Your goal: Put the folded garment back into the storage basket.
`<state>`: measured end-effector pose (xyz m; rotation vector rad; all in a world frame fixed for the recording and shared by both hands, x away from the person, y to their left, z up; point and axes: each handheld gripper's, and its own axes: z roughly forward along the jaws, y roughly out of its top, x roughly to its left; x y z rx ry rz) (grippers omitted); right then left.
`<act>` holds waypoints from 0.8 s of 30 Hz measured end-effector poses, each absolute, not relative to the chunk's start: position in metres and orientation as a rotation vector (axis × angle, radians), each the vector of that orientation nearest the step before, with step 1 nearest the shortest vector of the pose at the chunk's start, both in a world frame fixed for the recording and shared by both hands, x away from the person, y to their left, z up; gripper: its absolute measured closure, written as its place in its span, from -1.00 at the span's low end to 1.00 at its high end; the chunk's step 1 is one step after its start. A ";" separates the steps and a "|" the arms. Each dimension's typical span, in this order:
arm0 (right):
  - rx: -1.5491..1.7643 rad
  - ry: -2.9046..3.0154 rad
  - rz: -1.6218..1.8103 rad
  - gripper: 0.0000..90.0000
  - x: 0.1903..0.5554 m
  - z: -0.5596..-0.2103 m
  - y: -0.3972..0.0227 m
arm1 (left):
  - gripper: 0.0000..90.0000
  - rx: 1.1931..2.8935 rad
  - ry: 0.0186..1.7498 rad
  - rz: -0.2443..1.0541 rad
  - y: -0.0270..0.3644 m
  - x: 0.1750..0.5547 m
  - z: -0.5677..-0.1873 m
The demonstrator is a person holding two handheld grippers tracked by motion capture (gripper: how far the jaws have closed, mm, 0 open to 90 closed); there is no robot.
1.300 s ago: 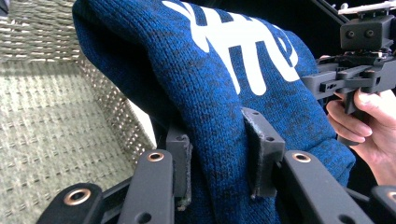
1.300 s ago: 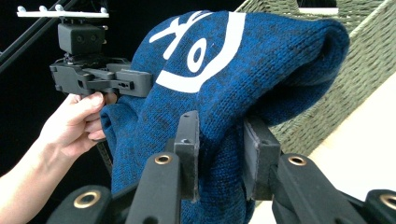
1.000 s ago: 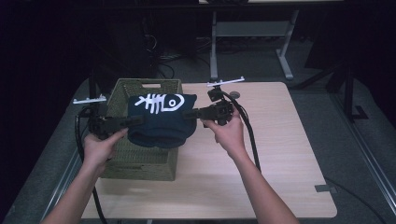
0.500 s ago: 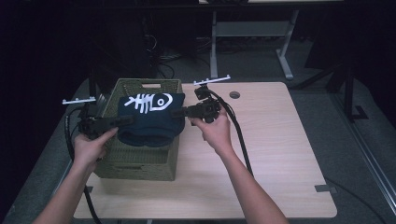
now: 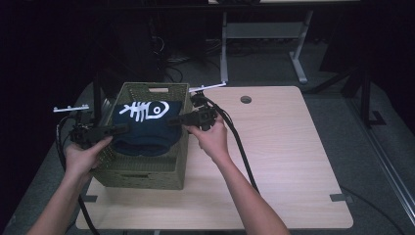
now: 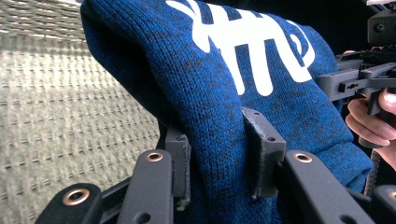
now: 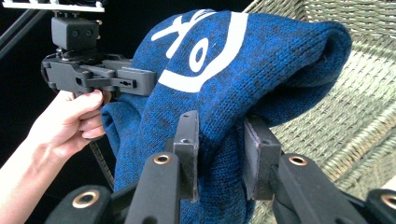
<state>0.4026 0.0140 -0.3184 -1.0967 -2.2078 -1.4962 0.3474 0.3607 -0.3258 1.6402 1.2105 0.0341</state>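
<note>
Right now a folded blue sweater [image 5: 144, 127] with a white fish-bone print hangs between both tongs over the woven basket [image 5: 142, 171], which sits toward the bench's [image 5: 293, 161] 9 o'clock side. The left tongs [image 5: 122, 129] pinch its 9 o'clock edge, jaws closed on a thick fold of knit; the right tongs [image 5: 175, 121] pinch the 3 o'clock edge likewise. Its long axis runs tong to tong, directly above the basket's opening, both hands about equally near. Lowering, I judge, would seat it inside.
</note>
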 end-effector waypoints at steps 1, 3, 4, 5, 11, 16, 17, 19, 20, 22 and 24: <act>-1.092 -2.207 -1.501 0.55 0.403 -0.319 0.016 | 0.46 1.640 1.213 0.035 0.362 0.347 -0.326; -1.093 -2.207 -1.495 0.55 0.403 -0.320 0.020 | 0.45 1.638 1.222 0.044 0.366 0.347 -0.328; -1.091 -2.212 -1.495 0.55 0.404 -0.321 0.022 | 0.45 1.633 1.231 0.062 0.367 0.347 -0.328; -1.090 -2.211 -1.497 0.55 0.404 -0.322 0.025 | 0.43 1.627 1.241 0.080 0.368 0.346 -0.328; -1.096 -2.214 -1.484 0.55 0.407 -0.328 0.036 | 0.44 1.634 1.270 0.084 0.375 0.348 -0.335; -1.101 -2.213 -1.461 0.54 0.408 -0.333 0.043 | 0.44 1.644 1.289 0.082 0.381 0.349 -0.337; -1.101 -2.213 -1.465 0.54 0.409 -0.334 0.045 | 0.44 1.647 1.295 0.082 0.382 0.349 -0.338; -1.100 -2.209 -1.462 0.54 0.410 -0.336 0.047 | 0.43 1.647 1.301 0.090 0.383 0.350 -0.339; -1.103 -2.207 -1.461 0.54 0.411 -0.337 0.048 | 0.42 1.648 1.306 0.088 0.384 0.351 -0.339; -1.106 -2.208 -1.451 0.53 0.412 -0.340 0.050 | 0.42 1.654 1.317 0.092 0.386 0.352 -0.341; -1.107 -2.209 -1.441 0.53 0.414 -0.343 0.052 | 0.42 1.662 1.325 0.096 0.387 0.353 -0.342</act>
